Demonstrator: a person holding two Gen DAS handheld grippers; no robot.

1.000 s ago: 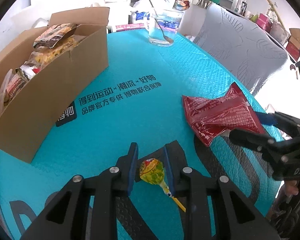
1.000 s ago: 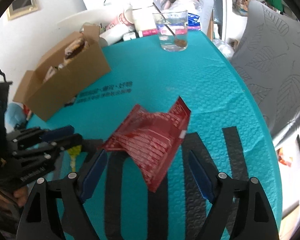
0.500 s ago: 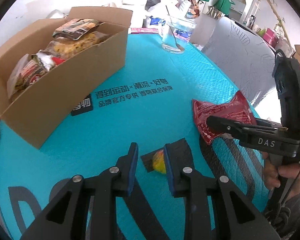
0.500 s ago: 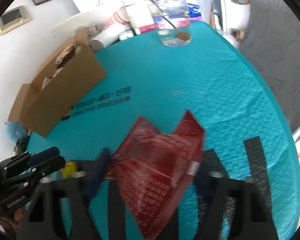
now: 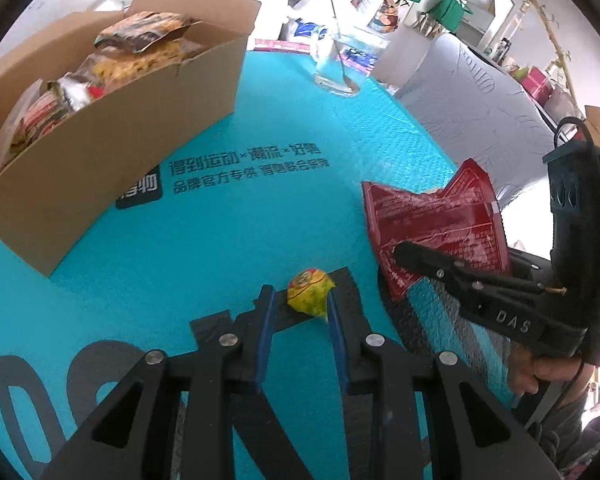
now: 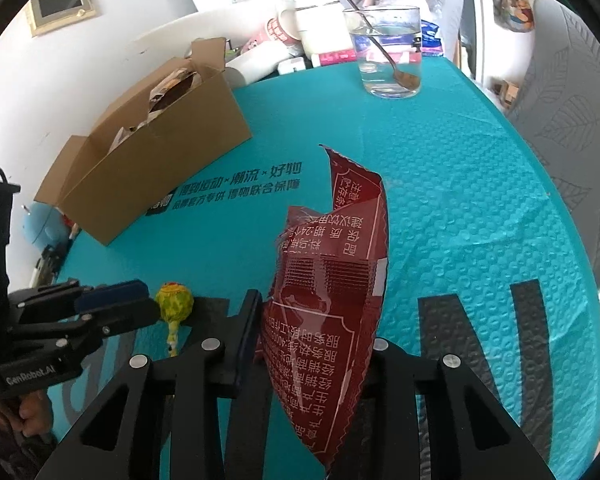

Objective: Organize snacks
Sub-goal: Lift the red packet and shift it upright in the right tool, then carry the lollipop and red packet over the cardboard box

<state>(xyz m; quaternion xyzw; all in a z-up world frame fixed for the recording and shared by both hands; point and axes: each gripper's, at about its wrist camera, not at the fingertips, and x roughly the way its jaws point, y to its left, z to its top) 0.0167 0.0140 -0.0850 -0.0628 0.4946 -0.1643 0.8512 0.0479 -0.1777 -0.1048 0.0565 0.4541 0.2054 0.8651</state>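
Right gripper (image 6: 312,340): black plastic links, blue pads, clamped on one red packet (image 6: 328,300), a glossy crinkled foil pouch with white print, held edge-on and lifted off the mat. Same packet seen in the left view (image 5: 432,232), pinched at its lower corner by the right gripper (image 5: 404,252). Left gripper (image 5: 300,312): same black frame, two blue-lined fingers (image 5: 265,336) partly open, holding nothing, tips just either side of one lollipop (image 5: 309,290), though contact with the right finger cannot be told. Lollipop (image 6: 175,303) round-headed, in a wrinkled yellow-green wrapper on a thin yellow stick, lying on a black printed patch of the mat with the left gripper (image 6: 140,300) beside it. Underneath, one teal mat (image 6: 460,208), dimpled like bubble wrap, with black lettering. Well apart to the far left, one open cardboard box (image 5: 112,152), plain brown and rectangular, filled with several shiny crumpled snack bags (image 5: 140,36); exact number impossible to tell. At the far edge, one clear glass (image 6: 390,52) of water with one metal spoon (image 6: 384,56) leaning inside.
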